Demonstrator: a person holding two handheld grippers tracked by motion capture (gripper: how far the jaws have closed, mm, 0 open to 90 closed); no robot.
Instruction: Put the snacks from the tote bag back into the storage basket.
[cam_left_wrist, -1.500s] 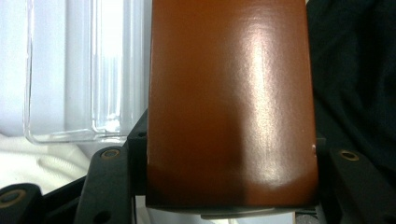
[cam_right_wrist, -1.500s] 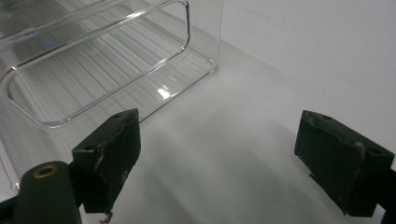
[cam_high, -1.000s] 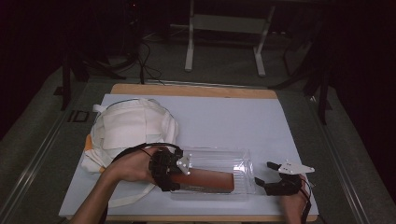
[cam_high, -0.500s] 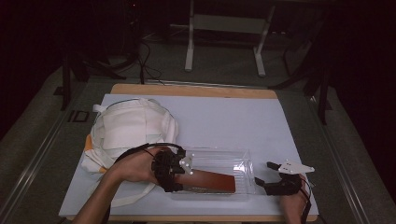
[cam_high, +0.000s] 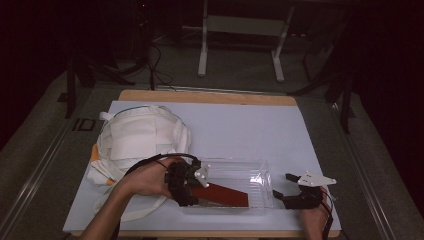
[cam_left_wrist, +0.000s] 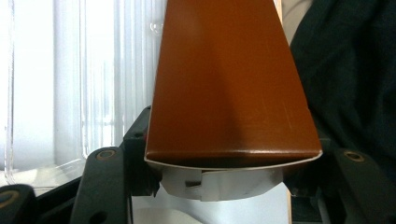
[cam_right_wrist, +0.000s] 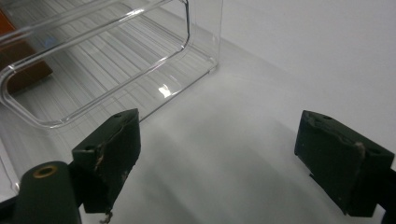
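A long reddish-brown box lies inside a clear plastic tray near the table's front edge. My left gripper is shut on the box's left end, and in the left gripper view the brown box runs away from the jaws with the tray wall to its left. My right gripper stands open just right of the tray, nothing between its fingers. In the right gripper view the tray's corner sits ahead and left of the open gripper.
A white cloth bag with straps lies at the left of the white table cover. The table's wooden edge shows at the back. Beyond it stand a metal stand's legs and floor cables.
The left gripper has lowered the brown box a little deeper into the tray. The right gripper has stayed in place, open.
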